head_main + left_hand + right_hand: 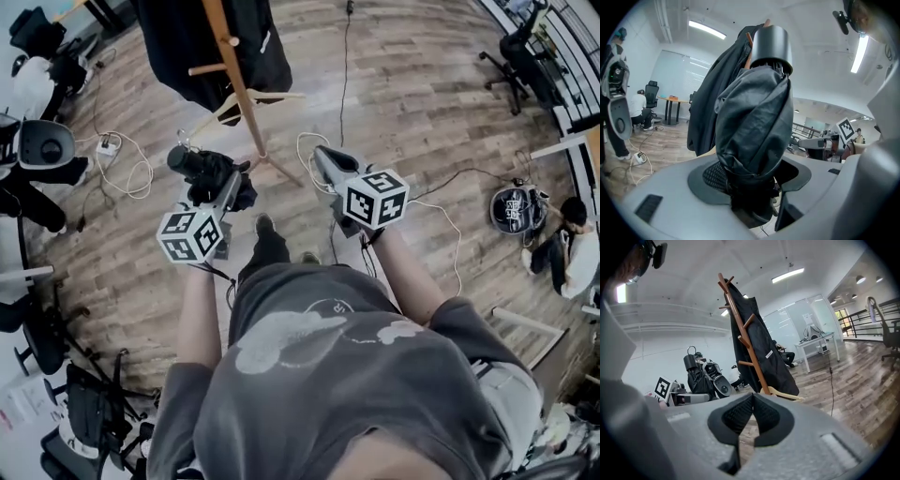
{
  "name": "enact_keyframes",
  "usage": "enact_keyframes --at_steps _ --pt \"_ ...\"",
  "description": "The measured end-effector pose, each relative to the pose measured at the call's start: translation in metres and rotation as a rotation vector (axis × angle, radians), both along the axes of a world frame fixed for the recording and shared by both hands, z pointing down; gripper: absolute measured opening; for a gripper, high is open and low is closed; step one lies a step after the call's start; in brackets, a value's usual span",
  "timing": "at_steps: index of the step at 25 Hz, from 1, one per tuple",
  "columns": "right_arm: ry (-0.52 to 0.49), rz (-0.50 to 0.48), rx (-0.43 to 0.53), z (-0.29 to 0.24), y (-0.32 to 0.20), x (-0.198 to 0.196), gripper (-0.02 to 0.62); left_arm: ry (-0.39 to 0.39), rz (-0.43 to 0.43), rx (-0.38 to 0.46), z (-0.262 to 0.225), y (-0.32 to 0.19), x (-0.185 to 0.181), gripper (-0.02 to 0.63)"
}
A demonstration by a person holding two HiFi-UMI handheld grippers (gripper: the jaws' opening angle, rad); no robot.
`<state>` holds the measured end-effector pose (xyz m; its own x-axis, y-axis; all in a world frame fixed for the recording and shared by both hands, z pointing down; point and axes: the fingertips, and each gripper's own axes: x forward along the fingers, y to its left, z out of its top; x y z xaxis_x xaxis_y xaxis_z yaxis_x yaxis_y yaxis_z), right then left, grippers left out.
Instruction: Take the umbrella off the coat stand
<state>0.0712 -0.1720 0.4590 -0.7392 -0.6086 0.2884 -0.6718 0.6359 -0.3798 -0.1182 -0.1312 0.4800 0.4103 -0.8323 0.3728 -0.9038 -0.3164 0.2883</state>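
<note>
Head view, items listed from largest to smallest.

1. Floor [412, 103]: wooden planks, running across the whole room.
2. Coat stand [236, 84]: brown wood with side pegs, standing ahead of the person. In the right gripper view it [745, 348] stood upright.
3. Coat [187, 47]: dark and long, hanging on the stand. It also showed in the left gripper view [705, 108] and in the right gripper view [764, 352].
4. Shirt [328, 366]: grey with a pale print, worn by the person holding both tongs.
5. Office chair [511, 61]: black, at the far right, well apart from the stand.
6. Left gripper [225, 186]: held out in front of the person, to the left of the stand's foot. In its own view its jaws [750, 180] were clamped on the umbrella's lower end.
7. Right gripper [323, 157]: held beside the left one. In its own view its pads [752, 401] met, with nothing between them.
8. Umbrella [202, 173]: black and folded, off the stand and clear of it, carried in the left tongs. In the left gripper view it [754, 122] stood upright with a dark round cap on top.
9. Hanger [239, 101]: pale wood, low on the stand.
10. Power strip [106, 147]: white, on the floor at the left, with a white cable [131, 169] looped beside it.
</note>
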Motion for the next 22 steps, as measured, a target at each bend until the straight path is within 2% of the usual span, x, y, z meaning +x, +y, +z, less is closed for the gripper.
enact_keyframes --at_steps 6,13,19,22 --pt "0.006 -0.073 -0.038 0.013 0.036 0.013 -0.002 -0.001 -0.056 0.008 -0.009 0.052 0.022 0.273" --pt "-0.024 -0.164 -0.032 0.014 0.043 -0.003 -0.002 -0.008 -0.07 -0.011 -0.011 0.081 0.033 0.273" --pt "-0.07 -0.141 -0.063 0.026 0.028 0.003 -0.003 0.014 -0.063 -0.033 -0.001 0.076 0.04 0.273" --pt "-0.059 -0.085 -0.017 0.028 0.023 0.015 -0.003 0.035 -0.049 -0.042 0.008 0.077 0.046 0.273"
